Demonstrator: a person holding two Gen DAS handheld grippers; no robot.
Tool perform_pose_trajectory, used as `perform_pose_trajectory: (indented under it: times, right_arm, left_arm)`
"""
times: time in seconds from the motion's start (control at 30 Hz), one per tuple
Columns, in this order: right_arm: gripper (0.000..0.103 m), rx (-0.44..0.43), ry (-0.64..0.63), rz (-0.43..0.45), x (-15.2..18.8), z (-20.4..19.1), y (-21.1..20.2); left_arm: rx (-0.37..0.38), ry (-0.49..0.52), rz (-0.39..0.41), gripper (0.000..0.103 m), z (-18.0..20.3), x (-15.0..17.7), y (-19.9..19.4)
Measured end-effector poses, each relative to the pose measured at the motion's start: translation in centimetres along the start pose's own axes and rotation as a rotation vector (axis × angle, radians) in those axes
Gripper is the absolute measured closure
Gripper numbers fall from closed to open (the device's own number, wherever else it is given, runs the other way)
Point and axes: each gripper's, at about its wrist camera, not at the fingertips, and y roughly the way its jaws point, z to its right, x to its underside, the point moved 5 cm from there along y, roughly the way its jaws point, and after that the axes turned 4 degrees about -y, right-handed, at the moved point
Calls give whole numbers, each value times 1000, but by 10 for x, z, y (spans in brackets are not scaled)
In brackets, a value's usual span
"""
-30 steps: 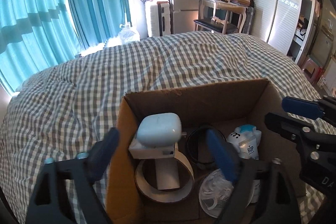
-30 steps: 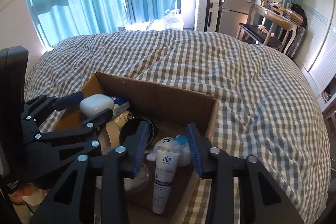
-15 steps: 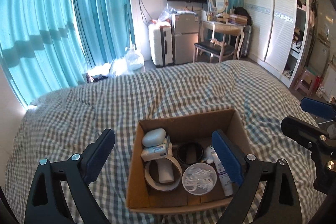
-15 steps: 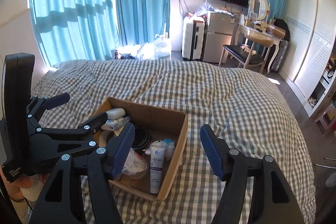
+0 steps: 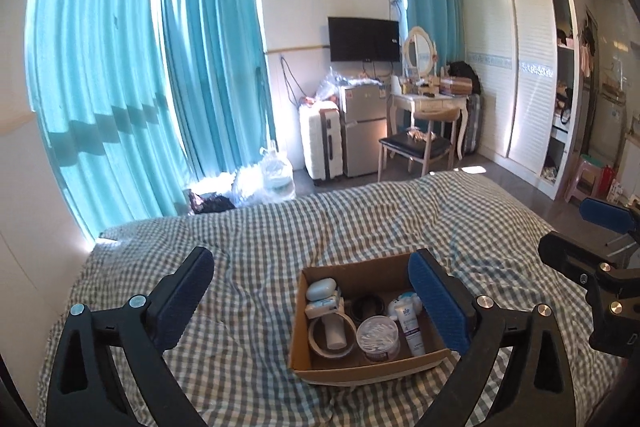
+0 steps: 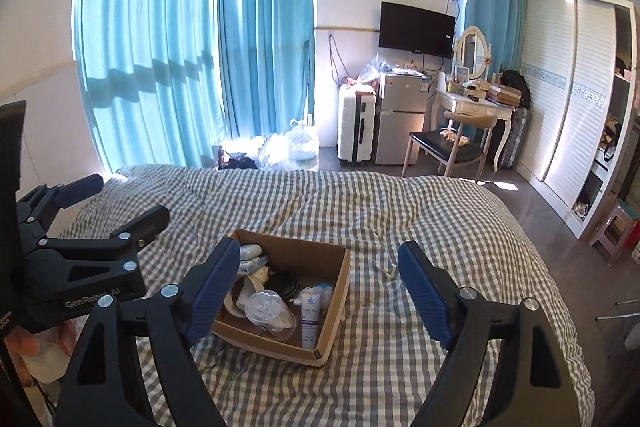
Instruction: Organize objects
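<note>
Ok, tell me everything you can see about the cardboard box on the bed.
The cardboard box is brown, shallow and open-topped, sitting flat on the checked bedspread. Inside lie a tape roll, a white tube, a clear round tub, a black ring and a white case stacked on a small carton. Neither gripper touches it.

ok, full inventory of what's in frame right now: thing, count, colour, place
cardboard box: 1, brown, on the bed, open top
earbud case: 1, pale blue-white, back left of box, atop a small carton
tape roll: 1, tan, front left of box
round tub: 1, clear, front middle of box
tube: 1, white with purple end, right side of box
black ring: 1, back middle of box
bed cover: 1, grey-white check
curtains: teal, window wall
TV: 1, black, wall
fridge: 1, silver, beside white suitcase
left gripper: open, empty
right gripper: open, empty
</note>
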Motion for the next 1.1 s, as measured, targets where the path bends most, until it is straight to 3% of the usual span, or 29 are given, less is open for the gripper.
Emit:
perform_pose_trajectory:
  times: [0.27,0.4,0.53,0.67,0.73,0.83,1.1]
  right_arm:
    - [12,6,3,58,8,-12,-43]
    - [8,15,-4,70,23,-16,-43]
    - [5,23,5,91,47,-15,-34]
    - [4,0,25,98,75,-24,-16]
    - [4,20,13,114,86,-27,-9]
    - [4,52,-1,118,110,-30,1]
    - [4,87,5,88,146,-26,20]
  left_arm:
    - [5,-13,55,1,-16,10,-54]
    - [76,-65,59,0,-26,25,-72]
    - [-6,-35,130,0,-31,42,-82]
    - [-54,-71,162,0,-35,76,-73]
    - [-84,-127,162,0,-41,99,-61]
    - [-162,-127,174,0,-45,124,-49]
    - [-135,-90,149,0,-36,143,-34]
